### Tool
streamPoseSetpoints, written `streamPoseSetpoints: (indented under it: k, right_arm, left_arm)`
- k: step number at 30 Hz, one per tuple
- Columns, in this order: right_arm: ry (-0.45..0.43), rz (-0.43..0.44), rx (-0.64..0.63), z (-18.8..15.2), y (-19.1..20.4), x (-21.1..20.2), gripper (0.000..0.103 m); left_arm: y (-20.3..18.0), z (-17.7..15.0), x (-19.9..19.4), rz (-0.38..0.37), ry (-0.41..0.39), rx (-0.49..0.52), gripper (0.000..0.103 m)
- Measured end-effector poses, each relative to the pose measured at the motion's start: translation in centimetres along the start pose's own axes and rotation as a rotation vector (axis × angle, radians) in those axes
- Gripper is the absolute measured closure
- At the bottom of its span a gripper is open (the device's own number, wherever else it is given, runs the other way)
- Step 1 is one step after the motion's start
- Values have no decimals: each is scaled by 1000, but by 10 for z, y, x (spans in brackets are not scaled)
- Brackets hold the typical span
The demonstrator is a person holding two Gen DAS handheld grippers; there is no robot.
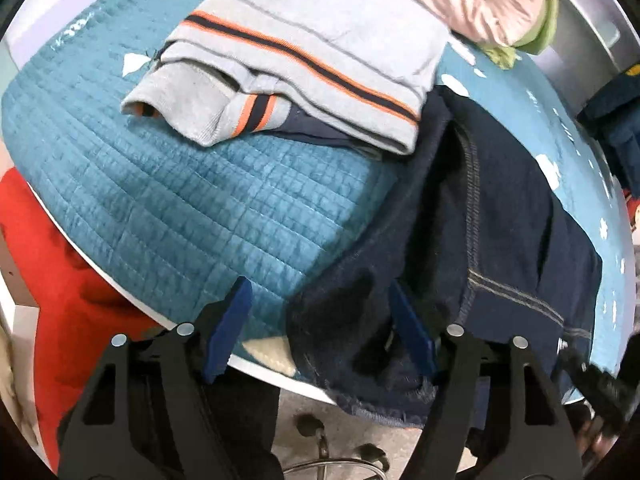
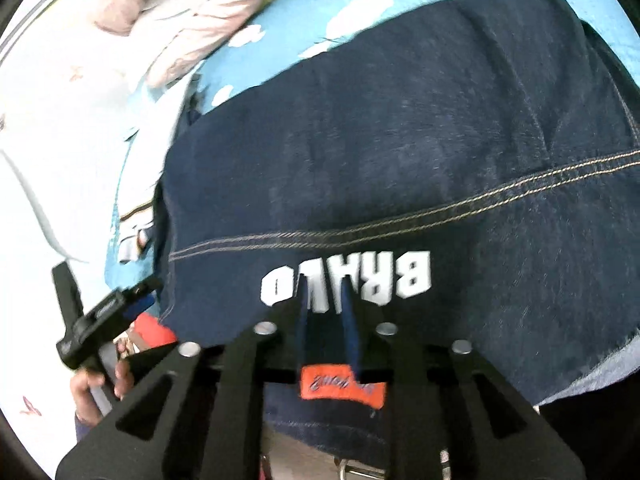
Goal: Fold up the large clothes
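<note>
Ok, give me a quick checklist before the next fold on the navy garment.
1. Right gripper shut on the navy garment: ok, jaws nearly together on its edge.
2. Left gripper gripping: not ok, jaws wide open at the hem.
3. Garment flat: not ok, bunched and hanging off the table.
4. Landing space: ok, bare quilt showing.
5. Striped sweater out of the way: cannot tell, its edge meets the navy cloth.
</note>
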State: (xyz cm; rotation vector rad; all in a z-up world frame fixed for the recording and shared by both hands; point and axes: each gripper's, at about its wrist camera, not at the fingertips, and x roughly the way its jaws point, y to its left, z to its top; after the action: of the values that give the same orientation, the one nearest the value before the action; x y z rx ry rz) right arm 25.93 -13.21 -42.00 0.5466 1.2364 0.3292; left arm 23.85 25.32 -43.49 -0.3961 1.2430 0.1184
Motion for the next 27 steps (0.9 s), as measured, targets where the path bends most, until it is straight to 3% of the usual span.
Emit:
streamPoseSetpoints:
  k: [4, 8, 12, 13, 14, 20, 23, 27]
  right_arm:
    - [14, 20, -4, -3, 6, 0, 79]
    - [5, 7, -39, -6, 17, -1, 70]
    - [1, 7, -85, -11, 33, 2, 68]
    - [0, 6, -100, -13, 37, 3, 68]
    - [-1, 6, -112, -14, 42, 4, 67]
    - [-8, 59, -188, -23, 69, 9, 57]
    - [-17, 101, -247, -31, 87, 11, 48]
    - [-30, 148, -296, -40, 108, 14, 43]
  left_arm:
    - [-6, 7, 13, 47, 40, 60, 34]
    - [-21, 7, 10, 81, 49, 138, 57]
    - [-31, 7, 10, 112, 44, 186, 75]
    - [-35, 9, 11, 123, 40, 202, 85]
    - [-37, 8, 8, 67, 39, 203, 101]
    - [-50, 7, -27, -118, 20, 180, 101]
    - [-62, 8, -44, -168, -5, 193, 101]
    - [-66, 4, -63, -240, -4, 174, 101]
